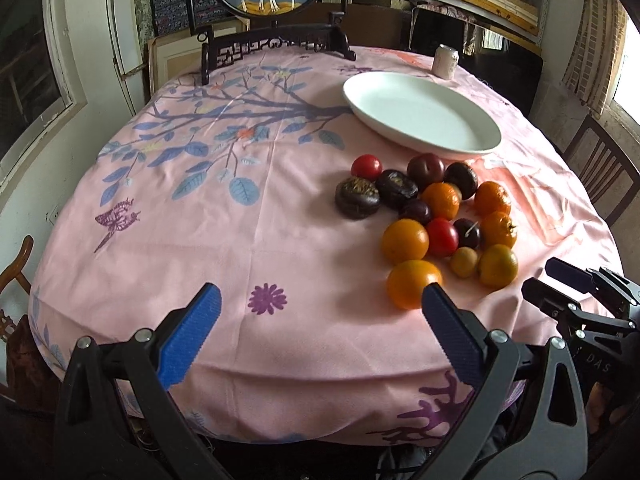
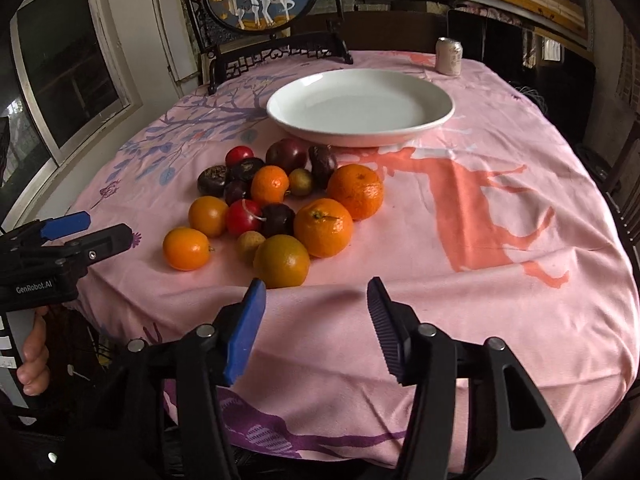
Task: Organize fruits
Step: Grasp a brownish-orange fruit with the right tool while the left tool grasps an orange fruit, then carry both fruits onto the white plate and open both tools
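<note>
Right gripper (image 2: 316, 300), nearest the lens: jaws parted at a moderate gap, nothing between them, poised over the tablecloth (image 2: 460, 320) short of the near orange (image 2: 281, 261). Left gripper (image 1: 320, 300): jaws wide, empty, its right pad just before another orange (image 1: 412, 283). Fruit pile (image 2: 280, 208) lies loose on the cloth, between grippers and white plate (image 2: 440, 116). Plate holds nothing; judged, sorting is not begun and every fruit remains. Cloth is bare right of the pile. A can (image 2: 449, 56) stands near the far edge.
</note>
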